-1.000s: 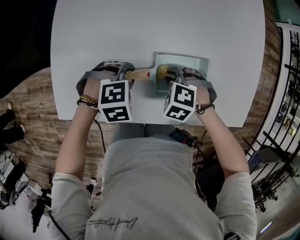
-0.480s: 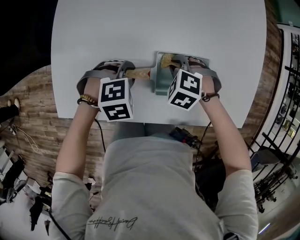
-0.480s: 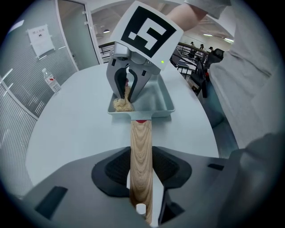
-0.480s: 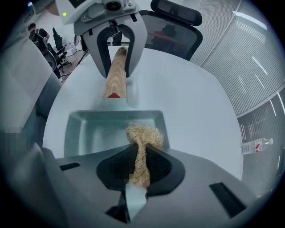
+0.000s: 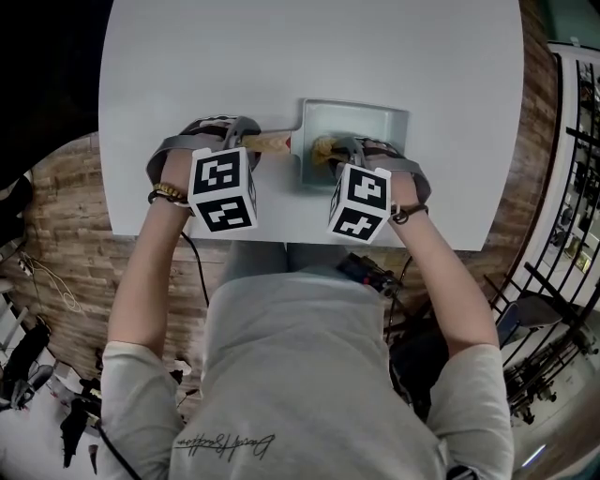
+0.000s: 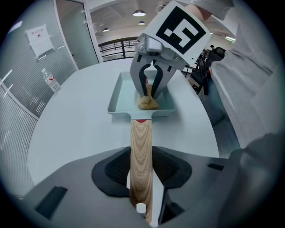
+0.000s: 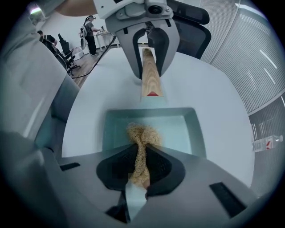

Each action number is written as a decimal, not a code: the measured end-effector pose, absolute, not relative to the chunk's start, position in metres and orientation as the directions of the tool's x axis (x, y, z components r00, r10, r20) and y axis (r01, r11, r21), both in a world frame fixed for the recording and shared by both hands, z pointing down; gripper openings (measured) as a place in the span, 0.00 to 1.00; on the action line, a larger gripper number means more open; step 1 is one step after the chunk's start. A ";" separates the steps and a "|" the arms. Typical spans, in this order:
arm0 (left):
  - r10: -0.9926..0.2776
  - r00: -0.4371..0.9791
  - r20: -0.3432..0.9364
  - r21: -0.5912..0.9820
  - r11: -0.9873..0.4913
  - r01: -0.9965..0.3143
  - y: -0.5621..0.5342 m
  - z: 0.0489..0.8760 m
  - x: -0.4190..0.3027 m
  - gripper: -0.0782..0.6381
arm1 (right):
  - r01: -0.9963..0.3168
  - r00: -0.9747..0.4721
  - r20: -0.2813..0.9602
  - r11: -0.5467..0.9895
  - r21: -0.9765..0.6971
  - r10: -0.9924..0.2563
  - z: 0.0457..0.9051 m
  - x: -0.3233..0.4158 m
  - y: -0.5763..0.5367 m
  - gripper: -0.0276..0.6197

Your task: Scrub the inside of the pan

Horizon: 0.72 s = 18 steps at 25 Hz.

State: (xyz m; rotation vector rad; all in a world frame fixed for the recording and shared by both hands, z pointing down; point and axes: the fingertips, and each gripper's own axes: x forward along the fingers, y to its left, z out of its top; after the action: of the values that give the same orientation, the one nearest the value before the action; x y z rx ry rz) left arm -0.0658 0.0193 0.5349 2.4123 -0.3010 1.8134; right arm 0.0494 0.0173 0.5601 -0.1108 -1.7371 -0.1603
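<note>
The right tool (image 7: 141, 176) has drawn its scrubber (image 7: 143, 136) back across the pan (image 7: 178, 127).

Office space (glass partition (image 6: 26, 102), desk chair (image 7: 198, 38), ceiling light (image 6: 139, 13))

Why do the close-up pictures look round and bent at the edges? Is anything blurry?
Left gripper view: wide-angle lens, dark rounded corners, the wooden handle sharp, the near jaws soft. Right gripper view: same bending, the striped wall bowed; the scrubber in the pan slightly soft. Head view: the table edge curves too; lighting even, shadows faint.
</note>
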 end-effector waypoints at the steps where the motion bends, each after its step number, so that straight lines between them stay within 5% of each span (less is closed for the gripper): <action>1: -0.092 0.265 0.960 -0.033 -0.975 -0.221 0.019 0.535 -0.066 0.32 | 0.169 -0.165 0.986 0.985 0.031 -0.003 0.560 0.051 0.021 0.15; 10: -0.084 0.252 0.964 -0.030 -0.977 -0.210 0.018 0.536 -0.068 0.32 | 0.192 -0.130 0.985 0.977 -0.090 0.116 0.560 0.057 0.040 0.15; 18: -0.075 0.238 0.968 -0.035 -0.985 -0.171 0.024 0.535 -0.065 0.32 | 0.158 -0.131 0.991 0.986 0.055 -0.034 0.563 0.052 -0.007 0.15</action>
State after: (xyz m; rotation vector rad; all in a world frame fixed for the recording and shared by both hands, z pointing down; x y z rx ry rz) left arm -0.0651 0.0236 0.5347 2.4095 -0.2400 1.8767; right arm 0.0523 -0.0073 0.5626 -0.0934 -1.6949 -0.1649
